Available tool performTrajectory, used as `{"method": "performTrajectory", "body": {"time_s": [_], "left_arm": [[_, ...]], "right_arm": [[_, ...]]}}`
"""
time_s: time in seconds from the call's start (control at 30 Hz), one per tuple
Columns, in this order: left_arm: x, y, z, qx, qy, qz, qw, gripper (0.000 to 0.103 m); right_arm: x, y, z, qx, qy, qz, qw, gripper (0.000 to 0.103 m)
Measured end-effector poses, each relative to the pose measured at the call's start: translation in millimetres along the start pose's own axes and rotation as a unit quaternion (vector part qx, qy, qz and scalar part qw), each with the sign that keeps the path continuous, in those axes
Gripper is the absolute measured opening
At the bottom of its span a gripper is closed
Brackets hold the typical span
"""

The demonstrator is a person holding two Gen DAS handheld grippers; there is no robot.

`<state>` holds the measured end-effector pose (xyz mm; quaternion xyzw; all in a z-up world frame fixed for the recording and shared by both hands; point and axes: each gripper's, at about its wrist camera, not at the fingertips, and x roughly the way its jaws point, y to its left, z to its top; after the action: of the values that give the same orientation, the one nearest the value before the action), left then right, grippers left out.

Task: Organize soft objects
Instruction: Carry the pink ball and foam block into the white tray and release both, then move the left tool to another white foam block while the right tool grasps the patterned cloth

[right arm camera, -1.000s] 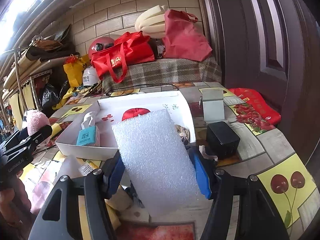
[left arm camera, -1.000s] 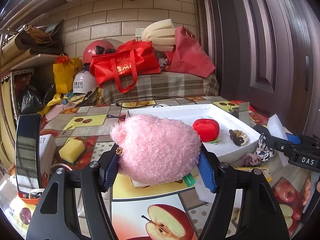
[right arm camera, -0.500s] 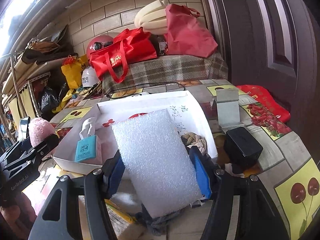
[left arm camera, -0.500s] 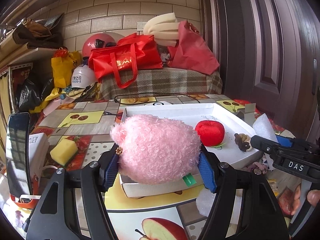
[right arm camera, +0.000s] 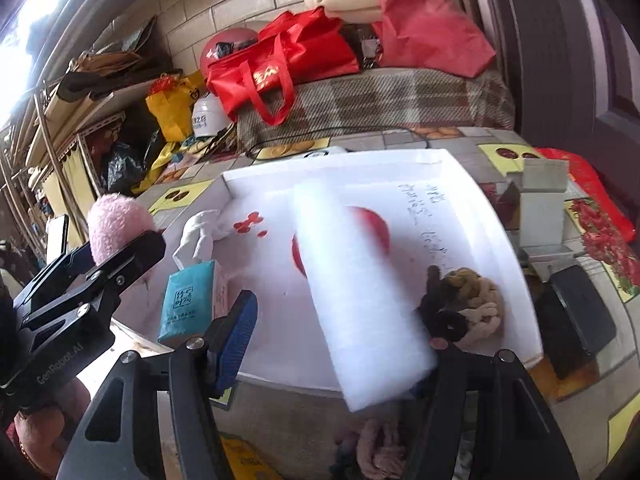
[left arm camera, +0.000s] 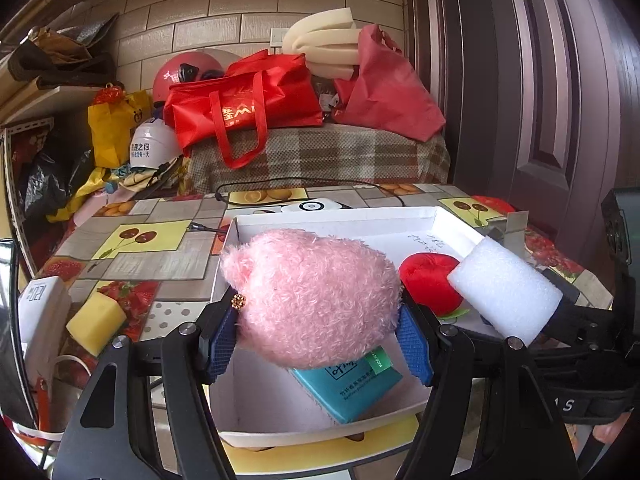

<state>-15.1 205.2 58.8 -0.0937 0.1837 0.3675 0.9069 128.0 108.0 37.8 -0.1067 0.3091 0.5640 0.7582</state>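
Note:
My left gripper point(left arm camera: 318, 350) is shut on a fluffy pink plush point(left arm camera: 316, 296), which hangs over the near left part of the white box point(left arm camera: 336, 214). A teal tissue pack point(left arm camera: 348, 384) lies in the box right under it. A red plush apple point(left arm camera: 424, 280) and a braided brown-and-black toy point(right arm camera: 464, 304) also lie inside. In the right wrist view the white foam block point(right arm camera: 360, 280) is blurred and slants across the right finger of my right gripper point(right arm camera: 332, 344). The left pad point(right arm camera: 240, 332) stands bare, apart from the foam. The left gripper point(right arm camera: 152, 244) with the plush point(right arm camera: 116, 220) shows at the box's left.
A yellow sponge point(left arm camera: 96, 322) and a white device lie left of the box. A black box point(right arm camera: 576, 316) and a small white carton point(right arm camera: 540, 208) stand to its right. Pinkish cloth point(right arm camera: 376, 448) lies on the table in front. Red bags point(left arm camera: 244, 108) pile up behind.
Both grippers have moved forward over the white box. The foam block, earlier squeezed between the right pads, has tipped rightward off the left pad. The plush stays gripped.

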Motion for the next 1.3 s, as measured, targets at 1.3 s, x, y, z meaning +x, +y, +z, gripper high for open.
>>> {"method": "performTrajectory", "body": {"time_s": [1.3], "left_arm": [[-14,18,1,-0.046,-0.052,0.005,0.9976,0.103]], "right_arm": [[-67,-1,-32,0.002,-0.069,0.016,0.997,0.082]]}}
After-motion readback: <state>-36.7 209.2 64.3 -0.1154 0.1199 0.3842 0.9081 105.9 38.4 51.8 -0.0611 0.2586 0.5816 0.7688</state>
